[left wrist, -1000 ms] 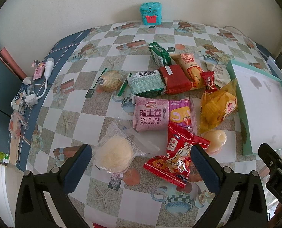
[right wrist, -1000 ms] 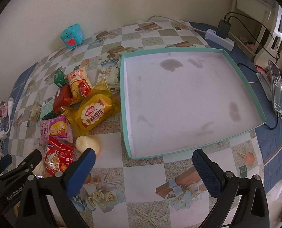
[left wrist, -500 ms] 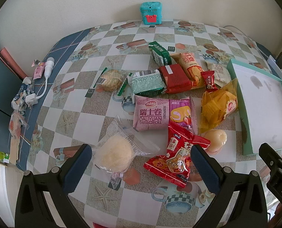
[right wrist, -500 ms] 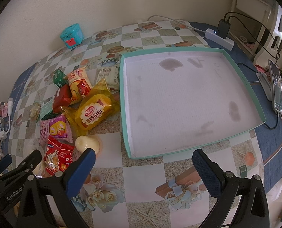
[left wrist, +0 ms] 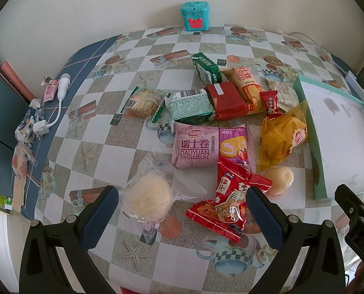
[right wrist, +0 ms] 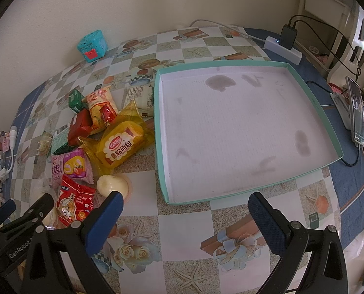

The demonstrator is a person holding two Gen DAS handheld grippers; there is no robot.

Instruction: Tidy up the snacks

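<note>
Several crinkly foil snack packets (left wrist: 210,148), shallow cardboard tray (right wrist: 311,98)

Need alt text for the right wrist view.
Open right gripper hovers over a checkered tablecloth, facing an empty teal-rimmed tray. Wrapped snacks lie piled left of the tray.
</note>
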